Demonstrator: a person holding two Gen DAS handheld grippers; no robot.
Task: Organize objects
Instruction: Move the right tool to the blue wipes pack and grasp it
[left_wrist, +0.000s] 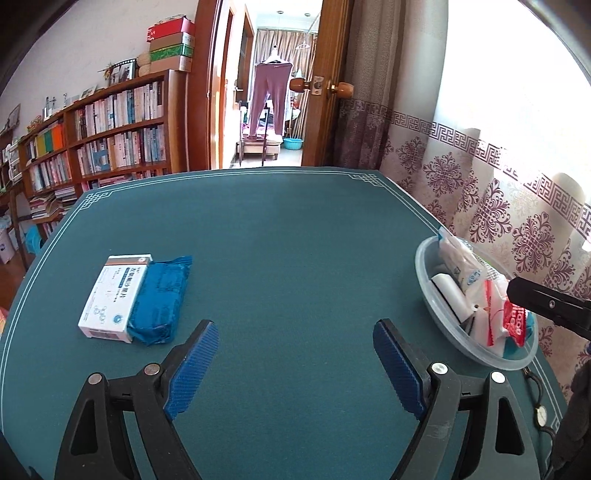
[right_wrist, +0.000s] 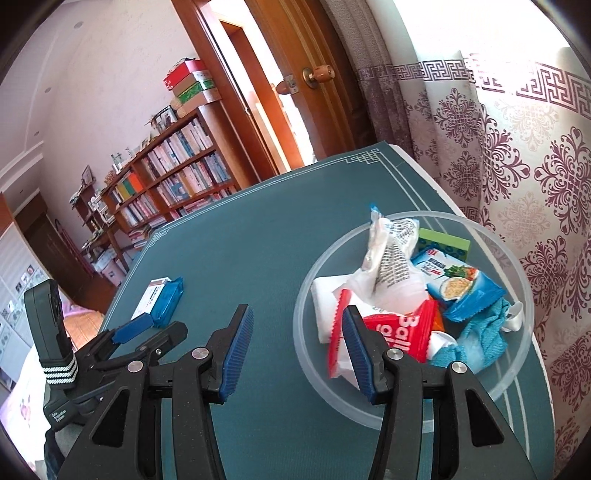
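Two items left on the green worktop (left_wrist: 295, 229): a white medicine box (left_wrist: 112, 295) and, touching its right side, a blue wrapped pack (left_wrist: 162, 299). Everything else already heaped in the clear bowl (right_wrist: 369, 417) at the worktop's right edge, near the curtain.

Left gripper (left_wrist: 295, 360) over bare cloth, fingers spread wide with nothing between them, the box and pack off to their left. Right gripper (right_wrist: 299, 350) with fingers parted and empty, one finger over the bowl's near rim beside the red snack packet (right_wrist: 399, 332).

Likely trouble:
- Box and pack pressed together, so easy to catch both in one wide grasp, or to shove the pack aside while closing on the box.
- Soft, slippery pack wrapper: prone to sliding out of a shallow pinch.
- Bowl close to the worktop's edge and piled high; a nudge on the rim could tip packets out or push it toward the edge.
- Both grippers close together near the bowl: risk of collision.
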